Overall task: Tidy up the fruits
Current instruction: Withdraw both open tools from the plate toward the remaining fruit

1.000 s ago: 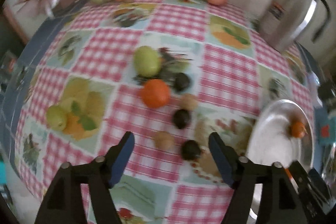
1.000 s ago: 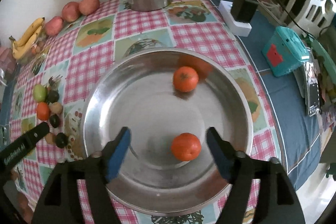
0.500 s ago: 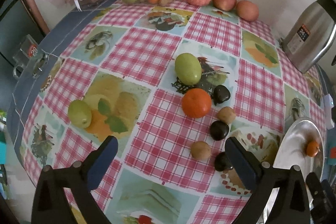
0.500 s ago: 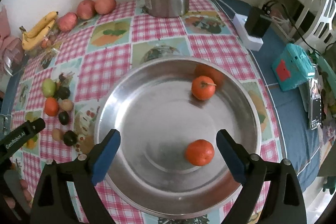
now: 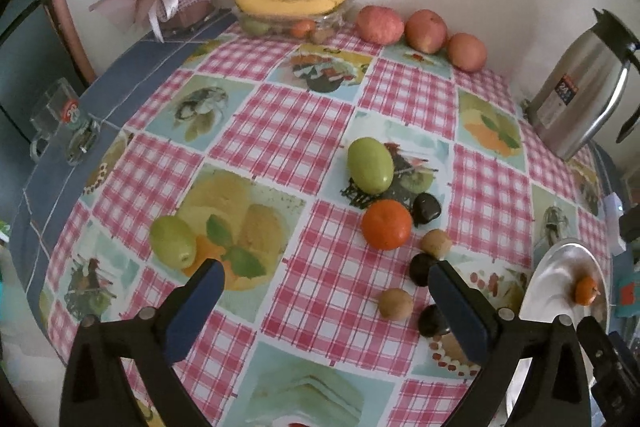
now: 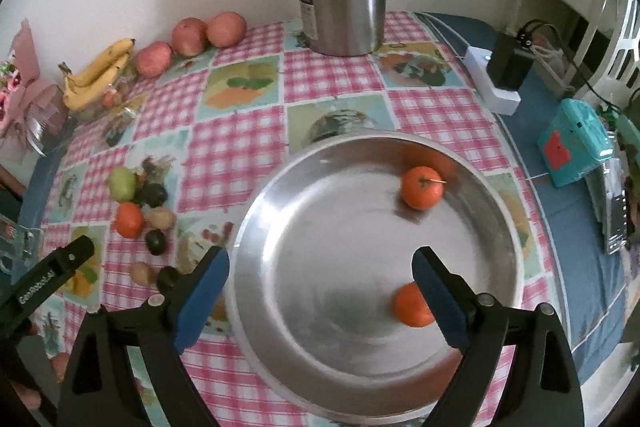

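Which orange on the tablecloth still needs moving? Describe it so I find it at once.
Start at the steel pan and look to the fruit cluster beside it. The orange sits just below the green fruit, the only bright orange piece among small dark and brown fruits.

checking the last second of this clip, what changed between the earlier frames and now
The left gripper spread its jaws wider and pulled back from the small fruits; it holds nothing. The right gripper also backed off above the metal bowl, jaws a little wider and empty. In the bowl, the far orange shifted slightly toward the rim. The near orange and the orange on the cloth stayed put.
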